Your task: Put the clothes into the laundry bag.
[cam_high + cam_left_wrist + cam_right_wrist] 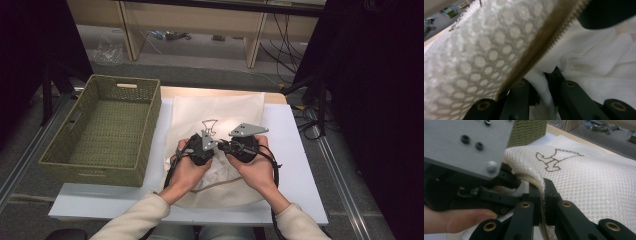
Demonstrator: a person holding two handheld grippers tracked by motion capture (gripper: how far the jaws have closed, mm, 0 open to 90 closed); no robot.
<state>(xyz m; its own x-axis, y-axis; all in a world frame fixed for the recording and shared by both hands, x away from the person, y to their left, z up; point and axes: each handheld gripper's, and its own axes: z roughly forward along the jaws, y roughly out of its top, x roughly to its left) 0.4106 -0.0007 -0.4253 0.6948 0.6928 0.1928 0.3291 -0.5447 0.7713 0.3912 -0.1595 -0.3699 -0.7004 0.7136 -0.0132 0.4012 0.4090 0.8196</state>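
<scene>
A white mesh laundry bag (220, 117) lies flat on the tabletop (295, 150), just right of an empty woven basket (107, 127). An outline emblem (552, 160) is printed on the mesh. White cloth (599, 62) is seen inside the bag's mouth, beside the tan zipper edge (544, 42).

Right gripper (542, 192): jaws narrow, clamped on the zippered rim of the bag, which is pinched upright between them. Left gripper (541, 85): jaws closed down to a narrow gap, with a fold of white cloth caught between them just beneath the lifted zipper edge. In the high view both grippers are held close together over the bag's near half, left gripper (200, 147) beside right gripper (240, 146).

Step judged in hand: a garment is being handled at the opened mouth of the bag, with the rim held by the right jaws. Whether the cloth is going in or coming out cannot be told.

Next move, judged: the rim should be kept lifted and taut by the right gripper while the cloth is moved clear of the zipper teeth, so that nothing is snagged.
</scene>
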